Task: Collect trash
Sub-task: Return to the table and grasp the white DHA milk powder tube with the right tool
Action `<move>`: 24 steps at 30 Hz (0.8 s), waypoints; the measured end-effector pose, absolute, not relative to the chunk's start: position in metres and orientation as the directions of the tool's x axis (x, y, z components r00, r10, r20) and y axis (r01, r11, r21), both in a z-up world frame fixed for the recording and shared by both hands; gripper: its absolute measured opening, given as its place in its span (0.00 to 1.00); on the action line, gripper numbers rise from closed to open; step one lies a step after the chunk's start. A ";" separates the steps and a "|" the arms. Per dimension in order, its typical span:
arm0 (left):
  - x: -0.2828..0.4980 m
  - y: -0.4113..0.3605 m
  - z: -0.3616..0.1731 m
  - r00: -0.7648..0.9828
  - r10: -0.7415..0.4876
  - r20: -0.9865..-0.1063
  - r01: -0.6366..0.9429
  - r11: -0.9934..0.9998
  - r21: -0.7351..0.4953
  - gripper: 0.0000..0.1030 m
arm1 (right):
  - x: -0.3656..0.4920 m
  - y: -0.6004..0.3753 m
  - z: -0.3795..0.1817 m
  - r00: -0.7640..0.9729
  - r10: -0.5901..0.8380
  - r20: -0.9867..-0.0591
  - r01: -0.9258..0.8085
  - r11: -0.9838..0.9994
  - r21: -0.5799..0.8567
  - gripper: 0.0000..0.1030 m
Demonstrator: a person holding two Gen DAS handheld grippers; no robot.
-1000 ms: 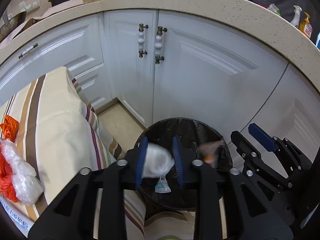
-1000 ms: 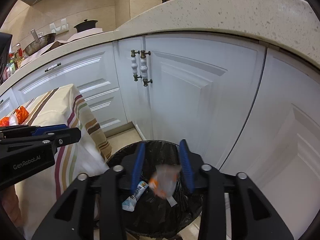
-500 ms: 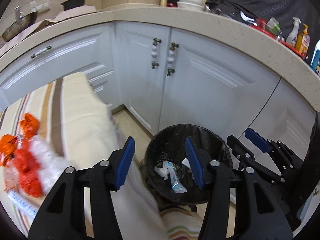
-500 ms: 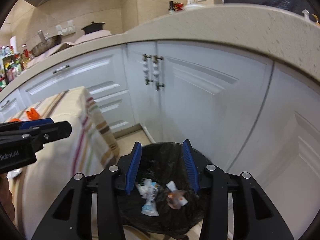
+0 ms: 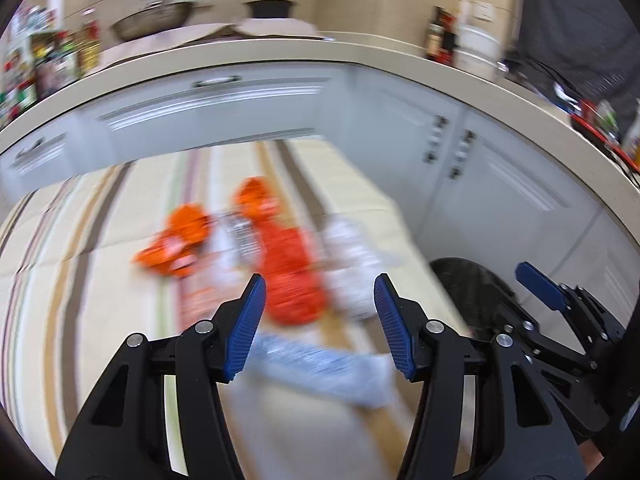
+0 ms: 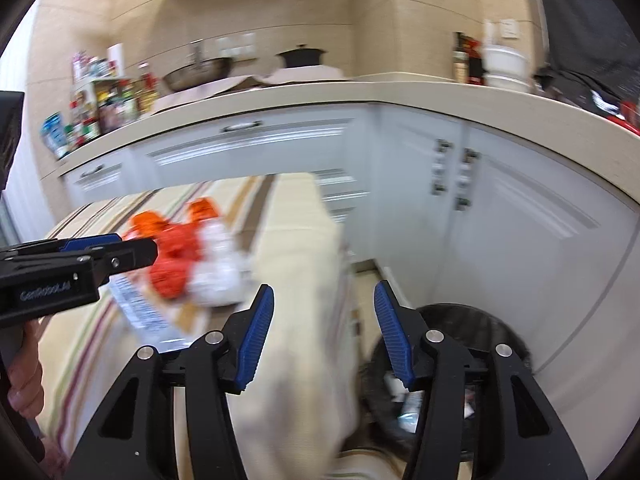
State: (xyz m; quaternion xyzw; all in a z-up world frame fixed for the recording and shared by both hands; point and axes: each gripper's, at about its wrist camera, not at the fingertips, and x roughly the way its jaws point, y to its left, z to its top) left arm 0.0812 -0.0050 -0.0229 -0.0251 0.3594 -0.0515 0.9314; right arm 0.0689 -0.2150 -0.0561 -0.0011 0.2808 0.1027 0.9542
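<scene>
Left tongs [image 5: 318,320] wide open, empty; right tongs [image 6: 324,334] same. Crumpled orange plastic wrapper [image 5: 292,276] at 12 o'clock on striped-cloth worktop [image 5: 80,280]: looked light, soft, crinkly; pinch bunched middle.

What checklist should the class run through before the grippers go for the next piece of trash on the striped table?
1. Left gripper open and empty: ok.
2. Right gripper open and empty: ok.
3. Trash left on the striped tablecloth: ok, an orange wrapper and a clear plastic wad lie ahead.
4. Left gripper lined up with the pile: ok.
5. Bin within view beside the table: ok.
6. Exact piece edges: cannot tell, motion blur.
</scene>
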 end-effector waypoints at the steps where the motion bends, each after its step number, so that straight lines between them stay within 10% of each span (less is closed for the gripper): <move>1: 0.077 0.006 -0.023 0.738 -0.099 -0.668 0.057 0.995 -0.084 0.53 | 0.067 -0.205 -0.056 0.815 0.213 -0.540 -0.219 0.974 0.053 0.51; 24: 0.026 0.139 -0.062 0.688 0.061 -0.723 -0.212 0.970 -0.119 0.53 | 0.078 -0.118 -0.088 0.620 0.333 -0.710 -0.434 0.900 0.043 0.66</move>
